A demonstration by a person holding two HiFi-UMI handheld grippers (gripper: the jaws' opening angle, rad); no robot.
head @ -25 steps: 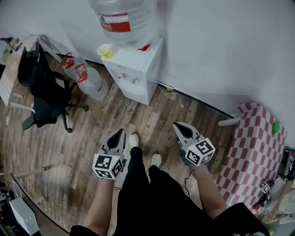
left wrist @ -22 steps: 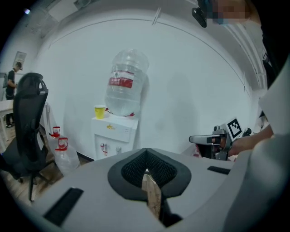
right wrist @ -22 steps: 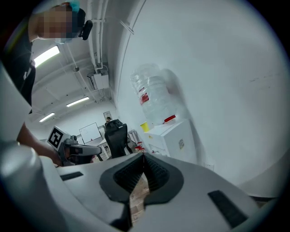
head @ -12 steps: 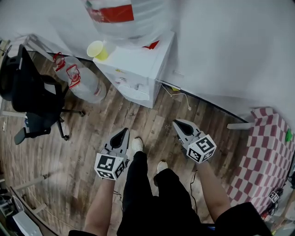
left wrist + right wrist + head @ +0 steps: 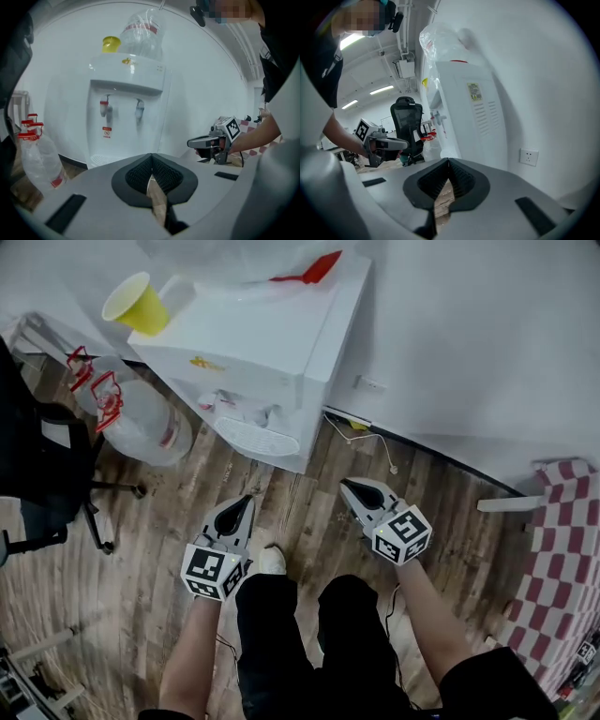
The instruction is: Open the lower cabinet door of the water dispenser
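Both claws pinched fully together, nothing in them. So left gripper (image 5: 242,503) and right gripper (image 5: 352,487) hover low over brown wood-plank floor (image 5: 131,540), aimed at boxy white water dispenser (image 5: 281,343) standing against white wall, clear of it. Its lower door mostly hidden behind gripper bodies. Yellow cup (image 5: 131,304) on top, clear plastic jug (image 5: 141,427) just beside it on floor.

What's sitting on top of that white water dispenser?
A yellow cup and a big clear water bottle stand on the water dispenser. The bottle covers the top beneath it, so its socket cannot be seen.
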